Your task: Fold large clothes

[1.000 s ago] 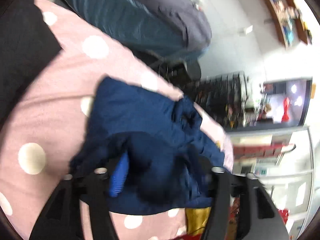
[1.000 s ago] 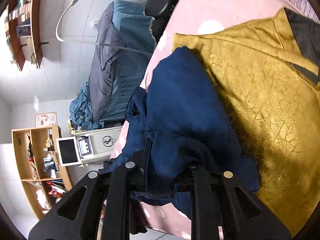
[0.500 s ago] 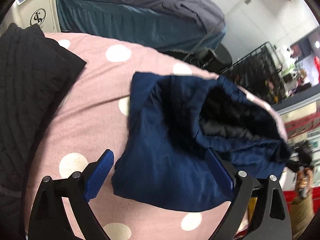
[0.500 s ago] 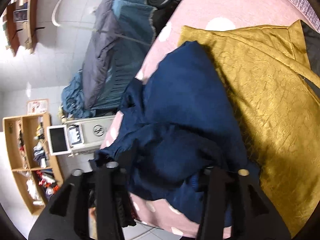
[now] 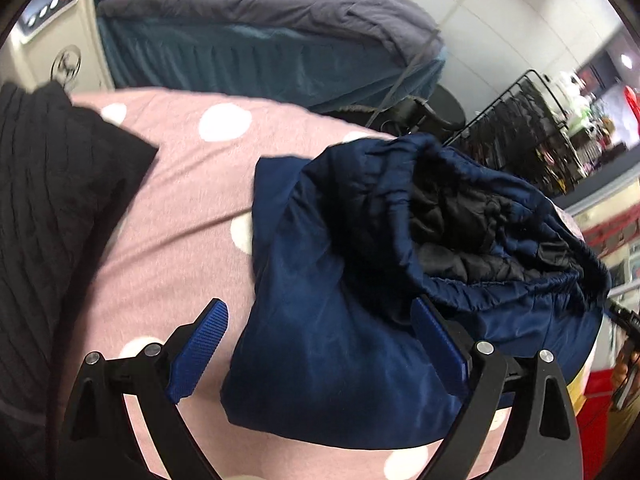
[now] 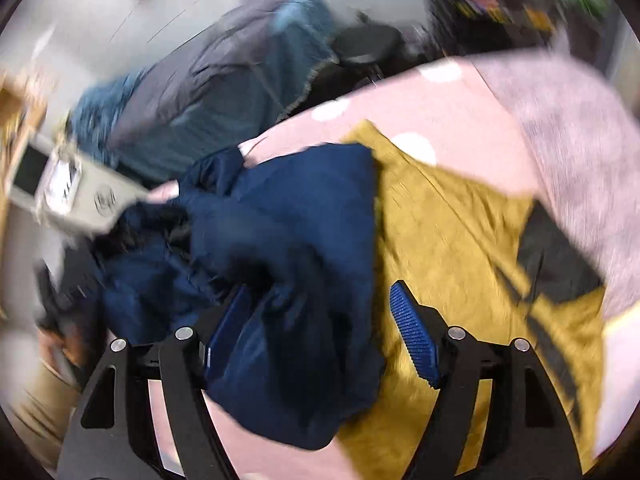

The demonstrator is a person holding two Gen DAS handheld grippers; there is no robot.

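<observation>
A navy blue padded garment (image 5: 360,280) lies folded in a bundle on the pink polka-dot bed cover (image 5: 176,200), its black quilted lining showing at the open elastic hem. My left gripper (image 5: 320,344) is open just above its near edge and holds nothing. In the blurred right wrist view the same navy garment (image 6: 296,240) lies partly over a mustard yellow cloth (image 6: 460,240). My right gripper (image 6: 320,328) is open, its blue pads (image 6: 412,336) spread over the garment's near end.
A black ribbed garment (image 5: 52,200) lies at the left on the bed cover. Behind the bed stand a bed with blue and grey bedding (image 5: 260,40), a black stool (image 5: 440,108) and a black rack (image 5: 520,128). A grey-pink blanket (image 6: 580,152) lies at the right.
Both grippers opened and let go of the navy garment, which now rests on the bed. Both pulled back from it, and the right gripper is swinging.
</observation>
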